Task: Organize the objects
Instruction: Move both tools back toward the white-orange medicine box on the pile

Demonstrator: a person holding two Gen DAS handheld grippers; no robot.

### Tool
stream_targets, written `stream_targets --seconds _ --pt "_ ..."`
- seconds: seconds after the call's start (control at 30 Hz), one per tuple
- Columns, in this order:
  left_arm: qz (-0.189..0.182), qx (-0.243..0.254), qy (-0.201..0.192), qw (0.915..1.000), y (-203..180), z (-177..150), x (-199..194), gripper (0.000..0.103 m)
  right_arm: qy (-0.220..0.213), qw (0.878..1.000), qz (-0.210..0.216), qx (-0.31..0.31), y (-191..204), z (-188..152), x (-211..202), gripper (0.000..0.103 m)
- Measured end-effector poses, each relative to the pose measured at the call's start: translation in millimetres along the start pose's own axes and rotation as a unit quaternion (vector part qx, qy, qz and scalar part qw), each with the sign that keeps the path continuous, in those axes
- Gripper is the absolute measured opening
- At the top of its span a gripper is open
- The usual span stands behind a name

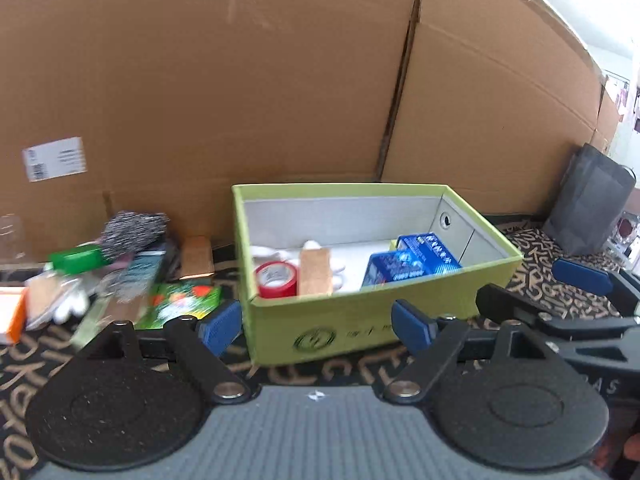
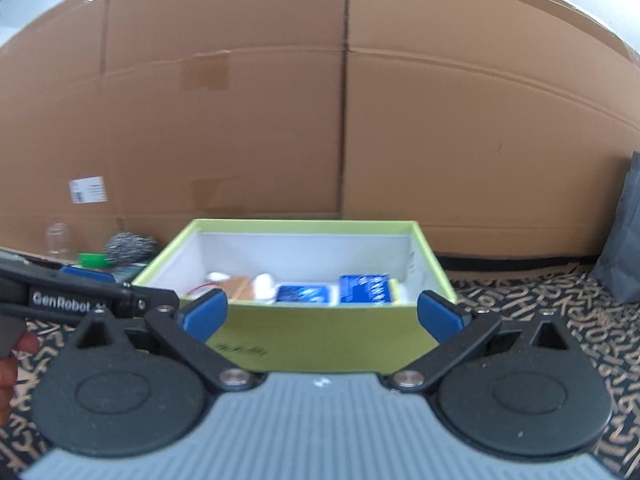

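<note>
A lime-green box [image 1: 360, 312] with a white inside stands on the patterned cloth. In it lie a red tape roll [image 1: 277, 280], a cork-brown block [image 1: 316, 276], blue packs [image 1: 412, 262] and something white [image 1: 272, 254]. My left gripper [image 1: 316, 326] hangs open just before the box's front wall, nothing between its pads. My right gripper [image 2: 322, 316] is open wide in front of the same box [image 2: 320, 344], also empty; the blue packs [image 2: 304, 294] show beyond it. Left of the box sits a loose pile: steel scourer [image 1: 134, 232], green lid [image 1: 76, 260], colourful green pack [image 1: 180, 304], brown block [image 1: 198, 258].
A tall cardboard wall [image 1: 240, 80] closes the back. A grey bag [image 1: 588, 208] stands at the far right. A clear jar [image 2: 58, 238] and an orange-and-white box [image 1: 12, 316] lie far left. A black-and-tan patterned cloth [image 2: 540, 292] covers the surface. A hand [image 2: 16, 356] shows at the left edge.
</note>
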State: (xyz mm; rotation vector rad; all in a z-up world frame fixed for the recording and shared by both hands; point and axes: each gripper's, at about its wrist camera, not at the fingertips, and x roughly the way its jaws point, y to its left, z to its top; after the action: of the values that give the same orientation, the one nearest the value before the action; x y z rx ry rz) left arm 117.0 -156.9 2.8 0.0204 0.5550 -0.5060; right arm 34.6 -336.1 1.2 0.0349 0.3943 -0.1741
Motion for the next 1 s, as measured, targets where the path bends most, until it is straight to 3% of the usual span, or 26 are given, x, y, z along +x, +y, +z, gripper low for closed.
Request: stream_targets --seconds 0.3,0.53,0.7,0.83,0.93,1.0 --pt "0.044 -0.057 0.008 0.9974 49 -45 -36 0.086 0.041 0.999 0.031 0.018 30 -36 -9 0.103" --pt "0.092 -0.107 0.028 0.9896 106 -59 -51 0.086 0.069 0.993 0.1 -0.006 85 -44 5 0.103" --pt "0.142 -0.114 0.013 0.9832 150 -57 -71 0.086 0.071 0.979 0.185 -0.043 137 -39 26 0.103" --pt "0.169 -0.115 0.003 0.9789 193 -48 -78 0.086 0.075 0.969 0.221 -0.082 177 -32 44 0.103" --pt "0.215 -0.113 -0.01 0.9699 230 -41 -73 0.086 0.072 0.959 0.249 -0.112 208 -27 54 0.103" --pt "0.226 -0.112 0.0 0.9676 257 -35 -61 0.086 0.068 0.952 0.267 -0.133 230 -25 60 0.1"
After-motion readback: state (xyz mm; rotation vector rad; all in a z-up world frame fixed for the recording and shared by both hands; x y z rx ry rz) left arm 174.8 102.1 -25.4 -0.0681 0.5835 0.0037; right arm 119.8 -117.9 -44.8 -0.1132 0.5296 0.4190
